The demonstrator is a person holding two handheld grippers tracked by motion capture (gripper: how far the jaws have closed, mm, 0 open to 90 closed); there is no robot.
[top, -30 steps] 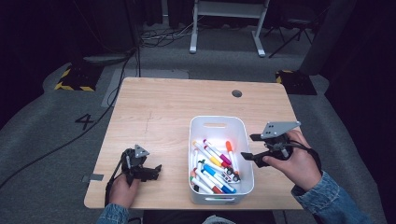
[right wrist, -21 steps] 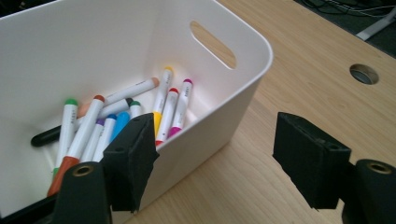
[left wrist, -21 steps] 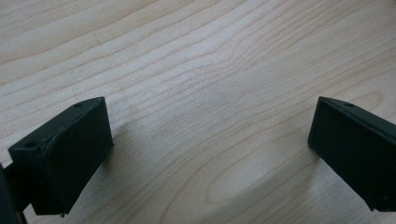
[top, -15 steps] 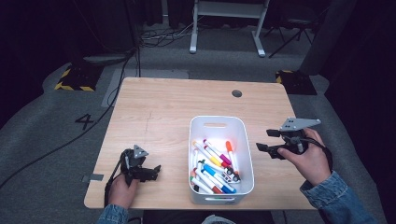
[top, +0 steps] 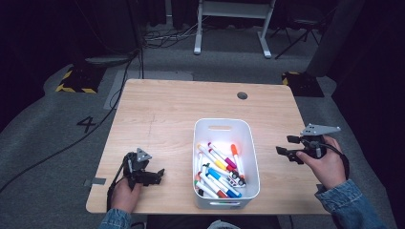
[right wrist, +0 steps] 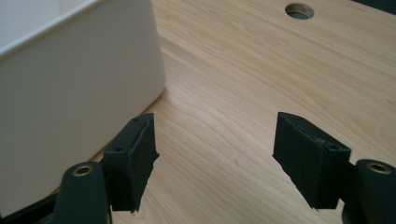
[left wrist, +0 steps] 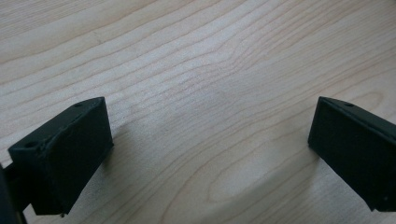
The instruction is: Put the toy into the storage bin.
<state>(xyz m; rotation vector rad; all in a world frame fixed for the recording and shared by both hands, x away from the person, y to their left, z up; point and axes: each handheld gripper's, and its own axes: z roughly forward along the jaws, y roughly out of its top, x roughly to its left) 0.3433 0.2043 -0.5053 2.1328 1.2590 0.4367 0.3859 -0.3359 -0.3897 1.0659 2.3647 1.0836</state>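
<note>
A white bin (top: 224, 129) stands on the wooden table (top: 167, 114) and holds several coloured markers (top: 219, 164). My right gripper (top: 285, 151) hovers to the right of the bin, jaws open and empty, pointing left toward it. In the right gripper view the bin's white wall (right wrist: 70, 93) rises at the left beside my open right gripper (right wrist: 215, 158). My left gripper (top: 155, 175) rests low on the table near the front left, open, apart from the bin. Bare wood lies between the jaws of the left gripper (left wrist: 205, 144) in its own view.
A round cable hole (top: 242, 95) sits in the table's far right part; it also appears as the hole (right wrist: 299, 10) ahead of the right jaws. Grey carpet, cables and a white stand leg (top: 197, 28) lie beyond the table. The right hand is near the table's right edge.
My right gripper has moved right and down, away from the bin's rim toward the table's right edge. The left gripper has stayed in place.
</note>
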